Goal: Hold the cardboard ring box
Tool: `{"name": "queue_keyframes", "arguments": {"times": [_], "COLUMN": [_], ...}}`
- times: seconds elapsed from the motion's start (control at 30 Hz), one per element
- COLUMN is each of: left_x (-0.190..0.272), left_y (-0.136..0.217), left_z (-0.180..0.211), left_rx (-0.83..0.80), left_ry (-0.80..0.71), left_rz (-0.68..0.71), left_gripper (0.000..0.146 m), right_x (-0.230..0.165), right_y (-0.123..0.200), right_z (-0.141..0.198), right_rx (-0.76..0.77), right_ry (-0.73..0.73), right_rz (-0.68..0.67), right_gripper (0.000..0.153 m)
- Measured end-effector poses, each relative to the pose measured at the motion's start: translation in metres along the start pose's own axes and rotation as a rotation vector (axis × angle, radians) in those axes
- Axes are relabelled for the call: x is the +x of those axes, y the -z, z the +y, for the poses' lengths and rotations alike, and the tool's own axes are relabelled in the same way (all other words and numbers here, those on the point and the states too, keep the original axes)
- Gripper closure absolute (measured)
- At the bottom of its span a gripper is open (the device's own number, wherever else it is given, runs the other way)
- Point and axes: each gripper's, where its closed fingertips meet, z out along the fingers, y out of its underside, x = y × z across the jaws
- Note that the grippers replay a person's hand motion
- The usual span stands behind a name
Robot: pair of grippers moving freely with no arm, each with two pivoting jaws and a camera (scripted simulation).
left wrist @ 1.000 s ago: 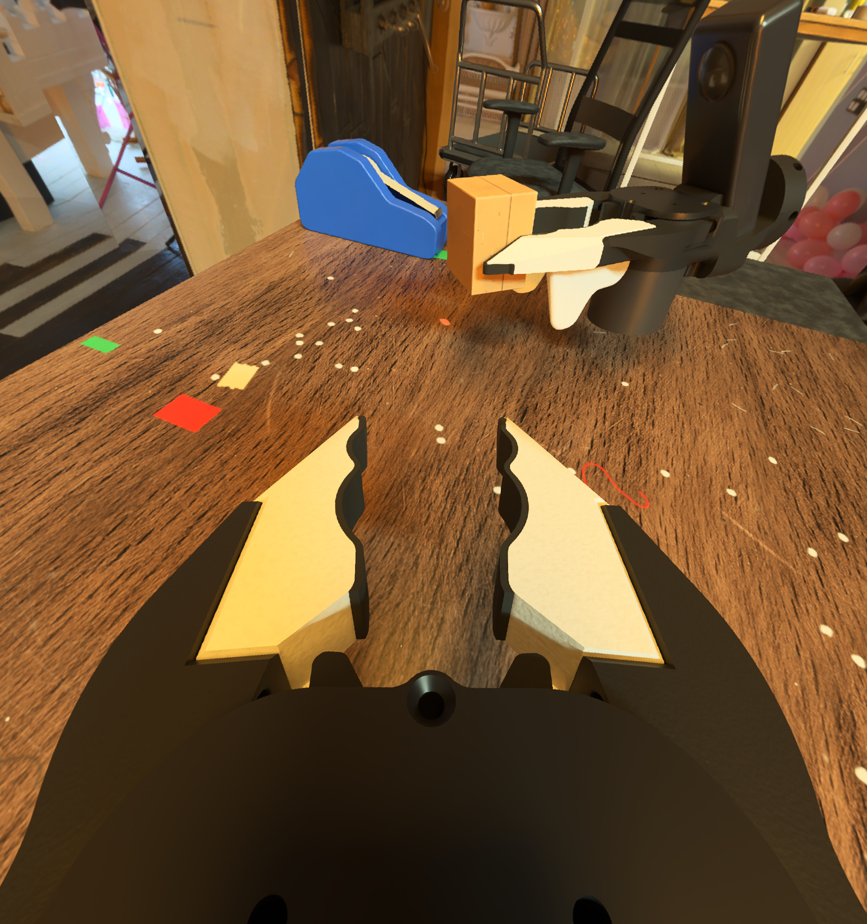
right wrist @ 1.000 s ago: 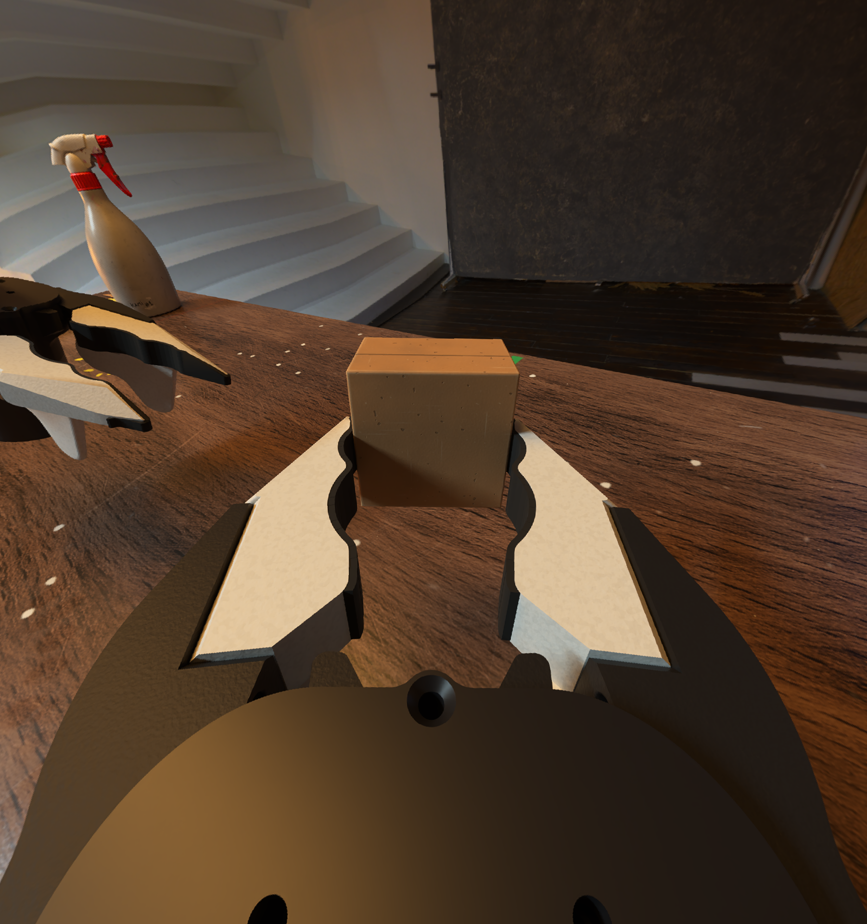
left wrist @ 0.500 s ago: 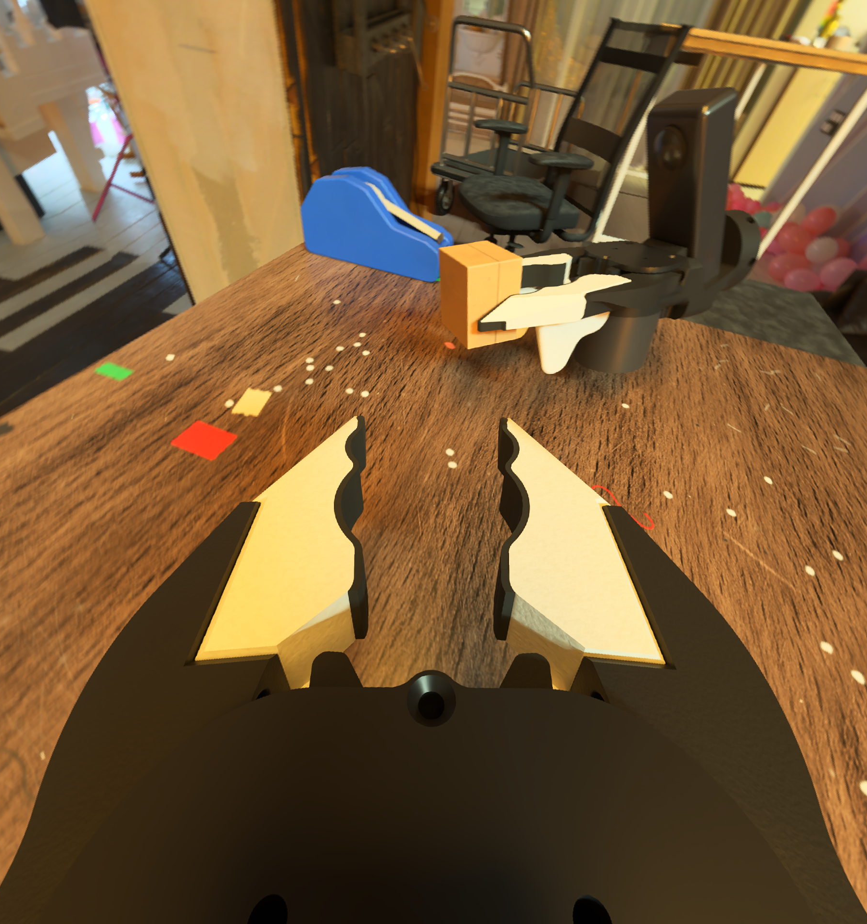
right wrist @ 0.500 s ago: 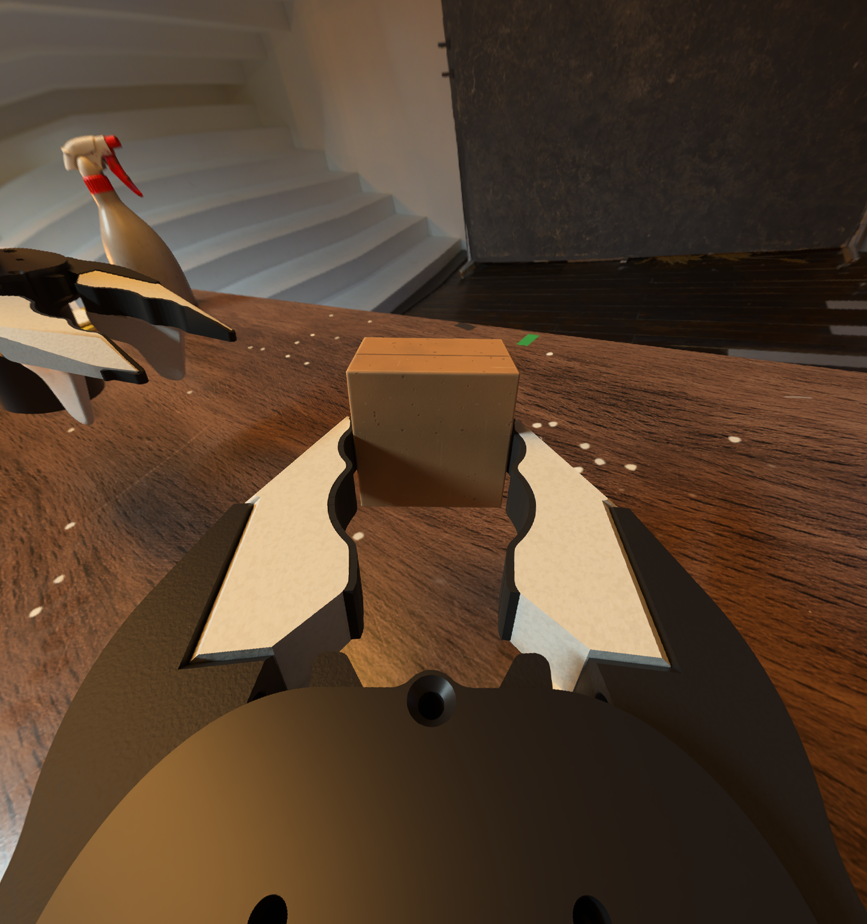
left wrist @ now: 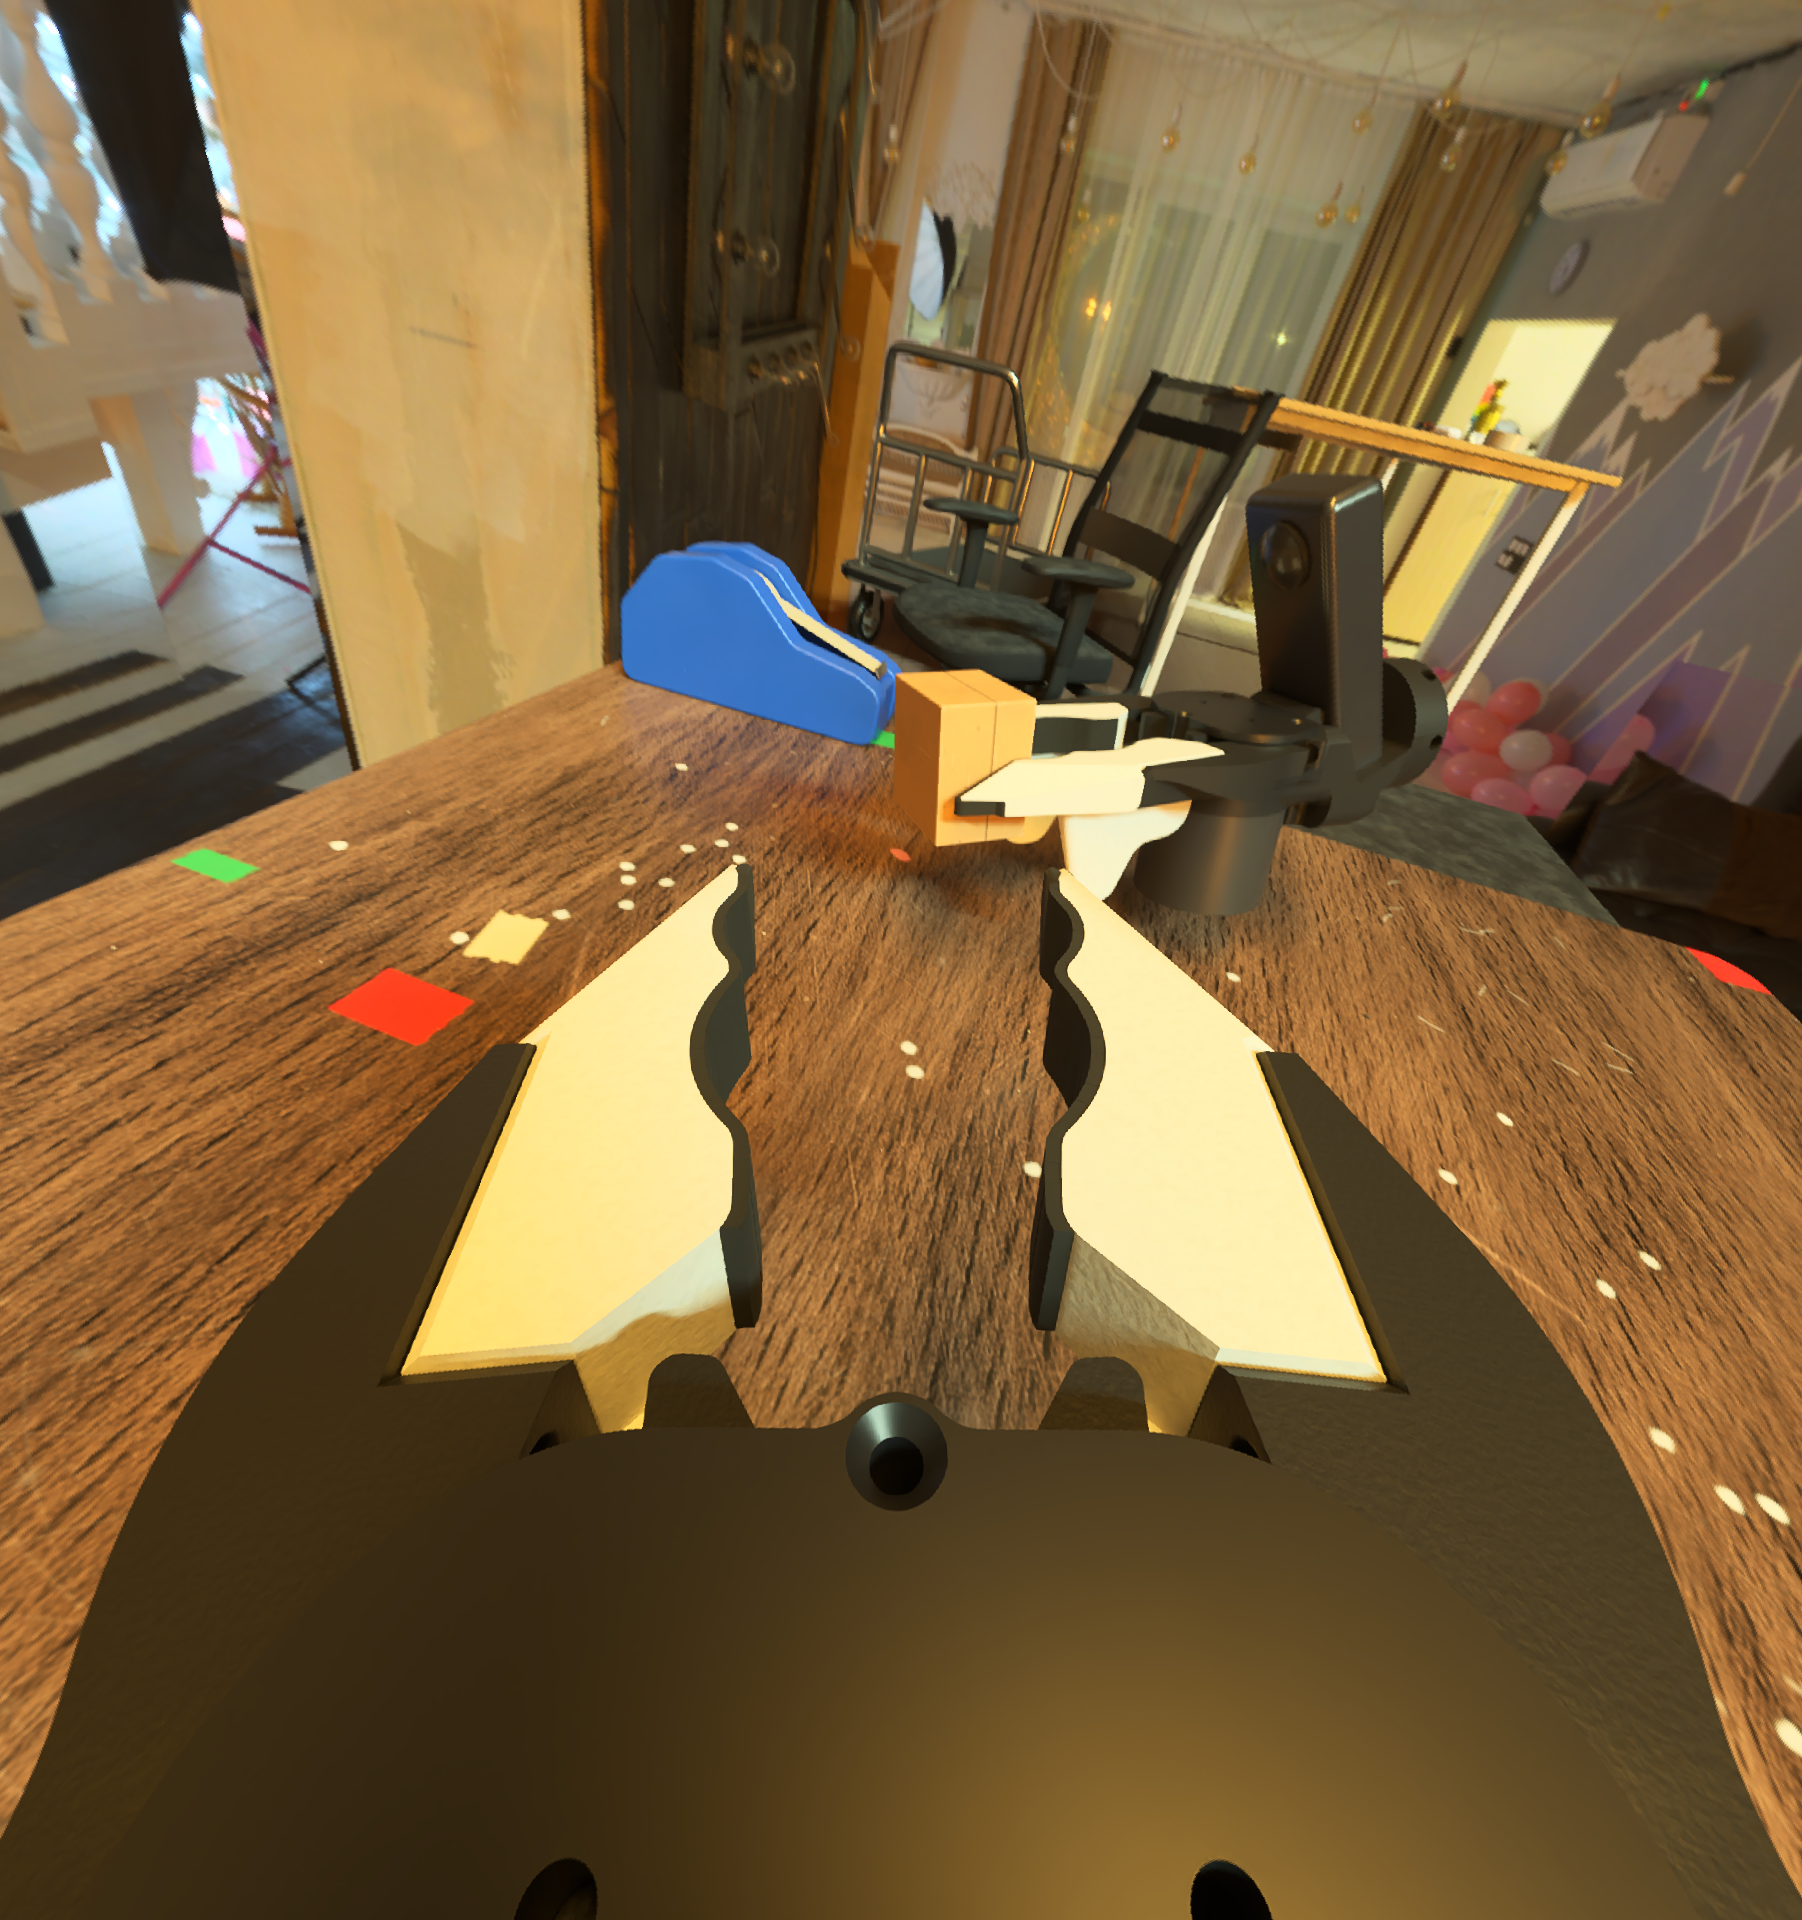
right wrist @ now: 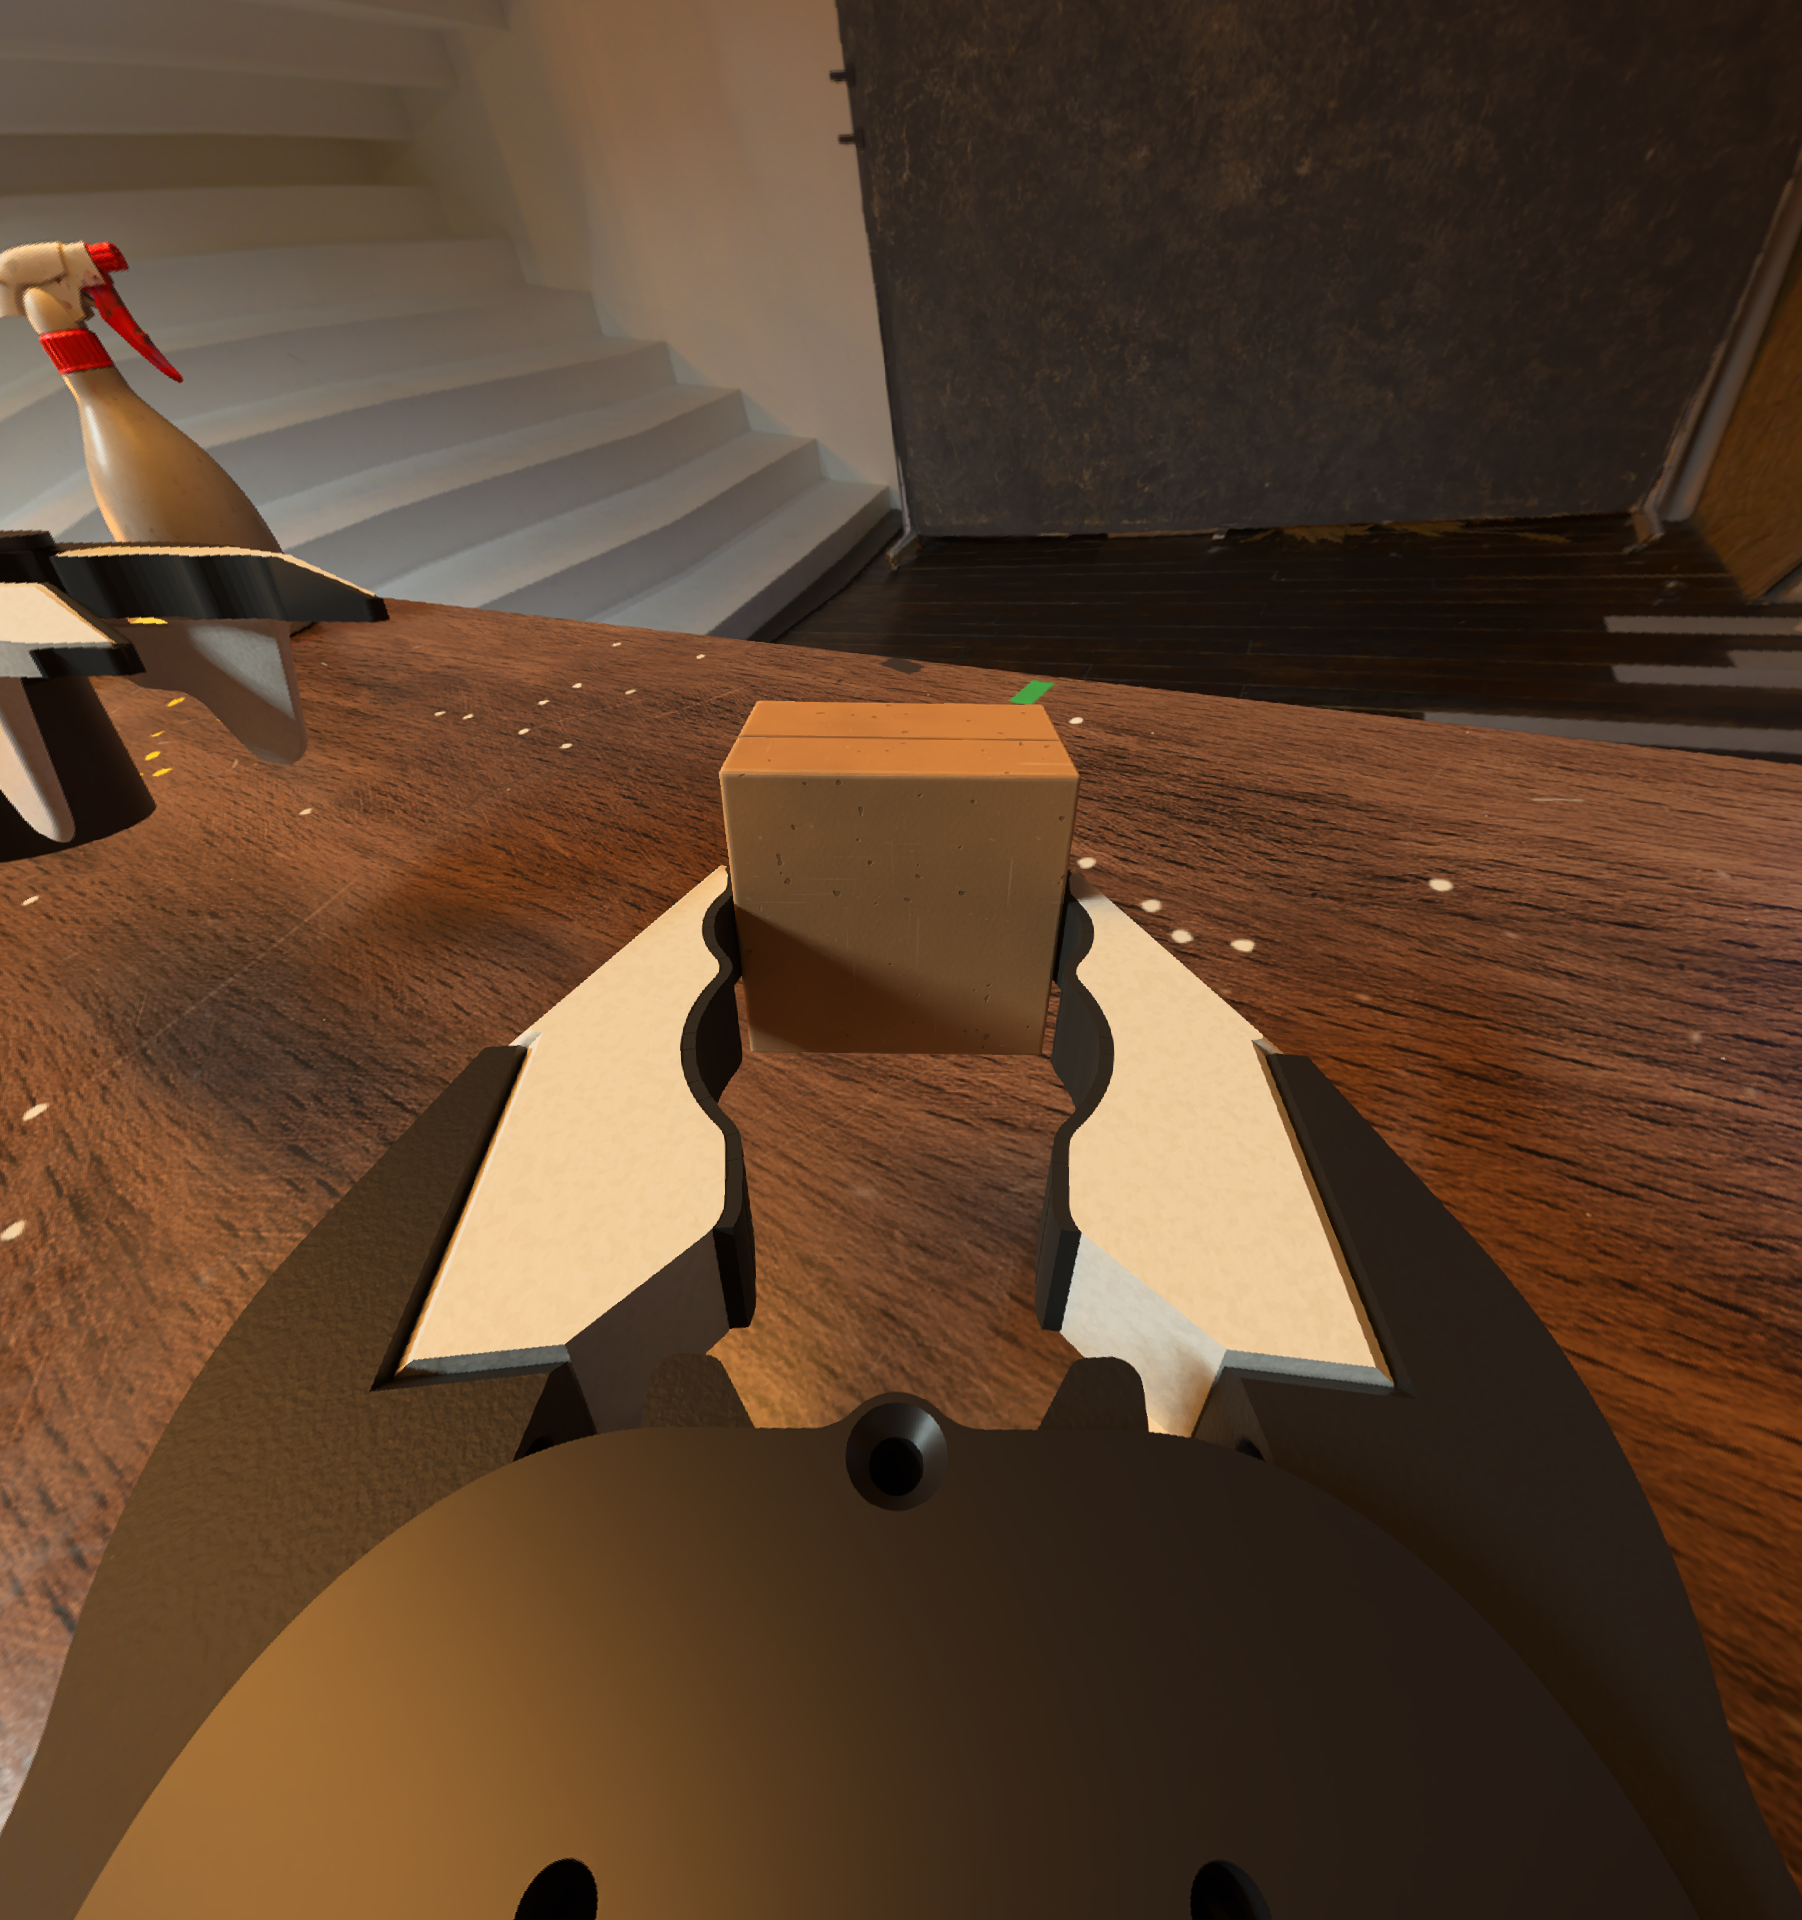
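Clamping the cardboard ring box [right wrist: 897, 883], right hand-held gripper [right wrist: 897, 904] hangs above table [right wrist: 1499, 1091].

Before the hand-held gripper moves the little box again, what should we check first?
1. Right hand-held gripper shut on the cardboard ring box: ok, a finger on each side.
2. Box clear of the wooden table: ok in the left wrist view, it hangs above the surface.
3. Box upright: ok, not tilted.
4. Left hand-held gripper empty and apart from the box: ok, open.
5. Blue tape dispenser clear of the box: cannot tell; it stands close behind.
6. Spray bottle out of the way: ok, far off.
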Motion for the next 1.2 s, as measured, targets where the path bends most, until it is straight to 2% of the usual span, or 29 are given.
{"name": "queue_keyframes", "arguments": {"times": [0.2, 0.47, 0.73, 0.87, 1.0, 1.2], "left_x": [-0.006, -0.016, -0.024, -0.027, -0.029, -0.031], "left_y": [0.0, 0.001, 0.001, 0.0, 0.002, 0.002], "left_z": [-0.001, 0.001, 0.005, 0.007, 0.007, 0.008], "left_rx": [0.029, 0.035, 0.025, 0.018, 0.018, 0.015], "left_ry": [-0.033, -0.02, -0.008, -0.008, -0.012, -0.006], "left_rz": [-0.061, -0.1, -0.123, -0.131, -0.146, -0.15], "left_gripper": [0.091, 0.091, 0.091, 0.091, 0.091, 0.091], "right_x": [0.002, -0.002, -0.001, 0.002, 0.009, 0.003], "right_y": [-0.001, -0.008, -0.006, -0.008, -0.01, -0.016], "right_z": [0.002, 0.011, 0.013, 0.024, 0.032, 0.047], "right_rx": [-0.01, -0.09, -0.087, -0.147, -0.191, -0.303], "right_ry": [-0.008, 0.087, 0.034, 0.011, 0.055, 0.145], "right_rz": [0.008, 0.045, 0.015, 0.015, 0.093, 0.094], "right_gripper": [0.093, 0.093, 0.093, 0.093, 0.094, 0.094]}}
